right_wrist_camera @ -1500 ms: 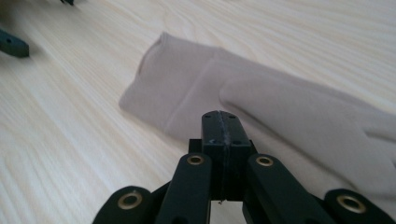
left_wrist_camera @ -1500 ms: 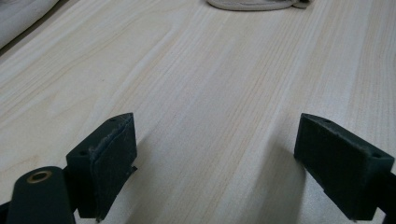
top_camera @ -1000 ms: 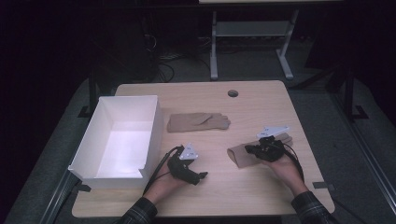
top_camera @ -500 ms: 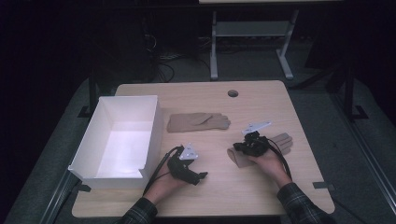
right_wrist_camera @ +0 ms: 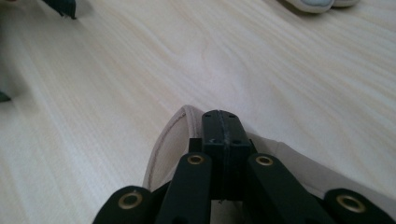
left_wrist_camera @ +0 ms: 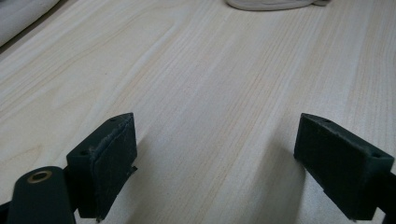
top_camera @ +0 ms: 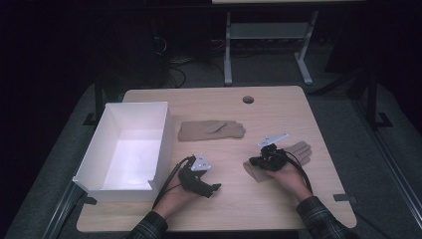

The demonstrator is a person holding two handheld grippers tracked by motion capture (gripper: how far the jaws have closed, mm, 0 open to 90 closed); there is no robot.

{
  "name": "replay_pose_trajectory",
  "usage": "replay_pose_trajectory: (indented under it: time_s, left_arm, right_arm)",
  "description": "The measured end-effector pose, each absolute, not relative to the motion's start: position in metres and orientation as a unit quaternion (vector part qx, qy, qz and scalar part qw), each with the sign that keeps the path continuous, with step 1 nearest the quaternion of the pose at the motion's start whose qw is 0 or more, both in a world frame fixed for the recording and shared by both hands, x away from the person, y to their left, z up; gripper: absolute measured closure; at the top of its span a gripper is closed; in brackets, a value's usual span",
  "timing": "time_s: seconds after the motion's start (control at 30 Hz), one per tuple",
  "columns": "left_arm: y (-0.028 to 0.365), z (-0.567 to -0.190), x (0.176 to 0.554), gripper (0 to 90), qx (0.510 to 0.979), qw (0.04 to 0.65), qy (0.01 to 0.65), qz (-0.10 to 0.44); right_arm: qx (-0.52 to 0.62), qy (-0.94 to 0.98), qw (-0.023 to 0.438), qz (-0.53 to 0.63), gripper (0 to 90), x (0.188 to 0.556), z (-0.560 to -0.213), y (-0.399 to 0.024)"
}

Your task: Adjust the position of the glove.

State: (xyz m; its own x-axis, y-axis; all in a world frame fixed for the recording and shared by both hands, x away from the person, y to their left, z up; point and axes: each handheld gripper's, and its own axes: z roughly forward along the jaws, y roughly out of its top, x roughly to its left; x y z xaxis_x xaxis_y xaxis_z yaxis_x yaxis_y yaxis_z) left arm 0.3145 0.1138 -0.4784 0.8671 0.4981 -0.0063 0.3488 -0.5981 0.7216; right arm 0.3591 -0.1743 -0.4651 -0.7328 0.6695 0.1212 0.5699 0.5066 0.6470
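Note:
Two tan gloves lie on the wooden table point(top_camera: 278, 107). One glove point(top_camera: 211, 130) lies flat at the middle; its edge shows at the top of the left gripper view point(left_wrist_camera: 271, 3). The other glove point(top_camera: 300, 150) lies at the right, under my right gripper point(top_camera: 252, 162). In the right gripper view that gripper point(right_wrist_camera: 222, 116) is shut, its jaws pressed together over this glove's cuff point(right_wrist_camera: 166, 140). Whether cloth is pinched between them I cannot tell. My left gripper point(top_camera: 213, 187) rests near the front edge, open point(left_wrist_camera: 215, 154) over bare wood, with nothing between its jaws.
A white open box point(top_camera: 94, 159) stands at the table's left side, close to my left hand. A round cable hole point(top_camera: 248, 99) sits near the far edge. Beyond the table the dark floor holds a stand's legs point(top_camera: 228, 59) and cables.
My right gripper has moved left and slightly down along the right glove, from over its palm to its cuff. The left gripper has stayed still.

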Motion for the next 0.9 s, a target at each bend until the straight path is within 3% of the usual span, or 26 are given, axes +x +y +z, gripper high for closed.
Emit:
replay_pose_trajectory:
  time_s: [0.9]
  left_arm:
    - [0.114,-0.479,0.313,12.4,0.886,0.382,0.246,0.099]
  right_arm:
    - [0.356,0.872,0.047,0.332,90.0,0.282,-0.462,-0.227]
